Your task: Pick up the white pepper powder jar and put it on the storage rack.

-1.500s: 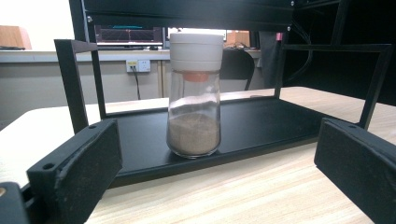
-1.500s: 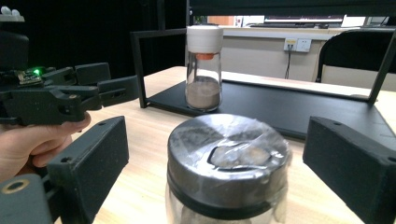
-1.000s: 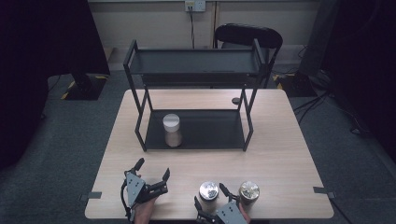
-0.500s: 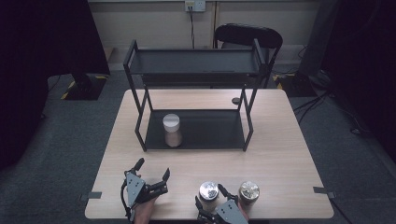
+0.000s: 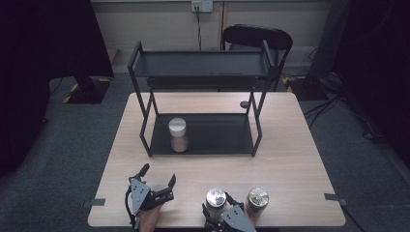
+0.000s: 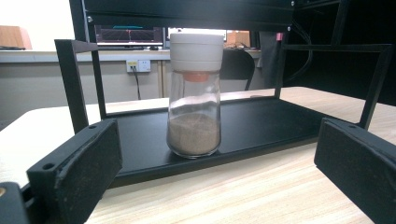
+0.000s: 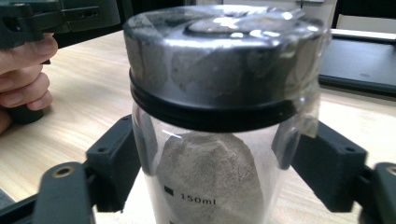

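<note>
- The silver-lidded jar (image 7: 219,121) reads "150ml" on its glass and stands at the worktop's (image 5: 290,159) near edge, between the pads of the right tongs (image 5: 223,203), which close against its sides.
- A second silver-lidded jar (image 5: 257,198) stands just beside it.
- The left tongs (image 5: 157,181) gape wide, holding nothing, facing the white-capped shaker (image 6: 194,93) on the black rack's (image 5: 203,135) lower shelf.
- Bare worktop lies between tongs and rack.

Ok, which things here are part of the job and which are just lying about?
In play:
silver-lidded jar between the right gripper jaws
black rack
white-capped jar on its lower shelf
left gripper, open

Lying about:
second silver-lidded jar
small dark disc
chair
</note>
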`<move>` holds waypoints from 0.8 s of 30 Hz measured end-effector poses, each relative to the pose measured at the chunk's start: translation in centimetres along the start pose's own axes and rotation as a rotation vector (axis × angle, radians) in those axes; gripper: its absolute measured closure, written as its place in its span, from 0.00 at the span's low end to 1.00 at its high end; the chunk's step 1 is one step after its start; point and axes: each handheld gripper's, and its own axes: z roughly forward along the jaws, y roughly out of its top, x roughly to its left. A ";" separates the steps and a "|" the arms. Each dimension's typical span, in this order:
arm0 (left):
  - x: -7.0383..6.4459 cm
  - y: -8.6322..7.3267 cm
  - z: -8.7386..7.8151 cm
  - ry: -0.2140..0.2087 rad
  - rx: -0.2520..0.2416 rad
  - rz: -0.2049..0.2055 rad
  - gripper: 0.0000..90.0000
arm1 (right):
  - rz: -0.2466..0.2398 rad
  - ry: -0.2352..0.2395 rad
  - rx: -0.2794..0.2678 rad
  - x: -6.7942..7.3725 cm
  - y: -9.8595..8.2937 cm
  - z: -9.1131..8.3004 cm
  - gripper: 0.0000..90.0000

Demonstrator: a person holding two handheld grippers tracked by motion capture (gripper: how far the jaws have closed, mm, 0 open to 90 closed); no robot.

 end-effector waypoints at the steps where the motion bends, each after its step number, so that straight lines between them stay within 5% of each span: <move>1: 0.0 0.0 0.0 0.000 0.000 0.000 0.00 | -0.001 -0.001 0.003 0.0 0.0 0.0 0.26; 7: 0.0 0.0 0.0 0.000 0.000 0.000 0.00 | -0.001 0.018 0.016 -0.3 0.1 0.1 0.33; 24: 0.0 0.0 0.0 0.000 0.000 0.000 0.00 | -0.005 0.008 0.012 -0.1 0.1 0.1 0.34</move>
